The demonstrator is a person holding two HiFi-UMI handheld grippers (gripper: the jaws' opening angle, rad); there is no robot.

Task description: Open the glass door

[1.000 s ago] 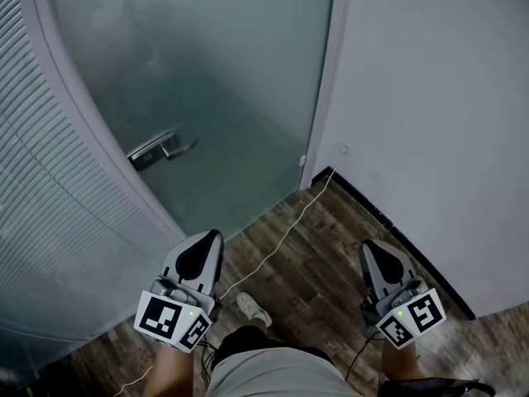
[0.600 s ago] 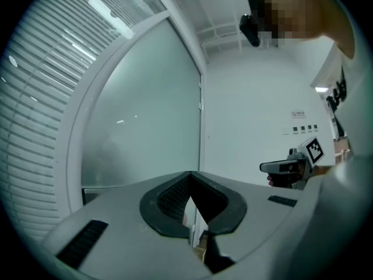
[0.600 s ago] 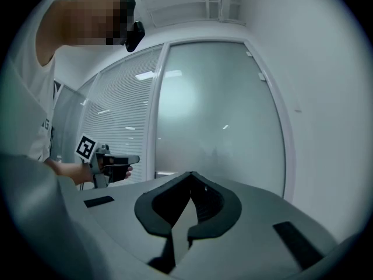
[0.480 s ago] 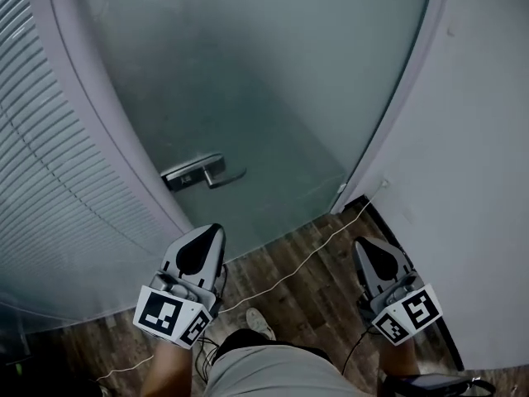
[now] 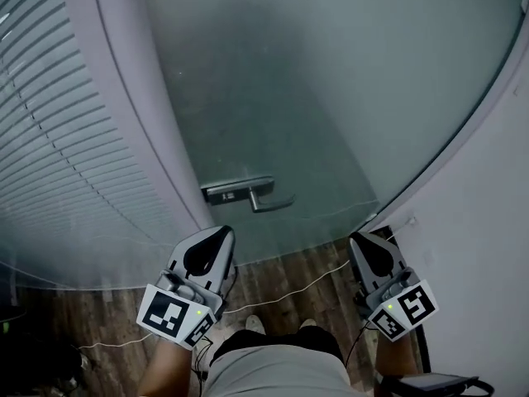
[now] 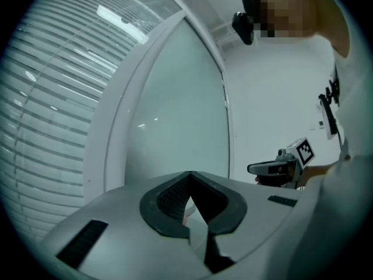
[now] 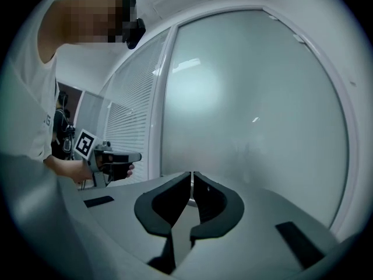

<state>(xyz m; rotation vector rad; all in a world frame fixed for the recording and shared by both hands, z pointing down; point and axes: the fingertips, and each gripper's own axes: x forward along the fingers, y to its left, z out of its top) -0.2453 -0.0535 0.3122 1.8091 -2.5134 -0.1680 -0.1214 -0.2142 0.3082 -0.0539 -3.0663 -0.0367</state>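
We are facing the shut frosted glass door [image 5: 331, 98], its grey metal lever handle [image 5: 252, 195] lying untouched at one o'clock of our clenched, empty left gripper [image 5: 218, 233], right gripper [image 5: 361, 240] likewise clenched empty.

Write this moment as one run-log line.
glass door: closed | handle: untouched | left gripper: shut, empty, short of handle | right gripper: shut, empty
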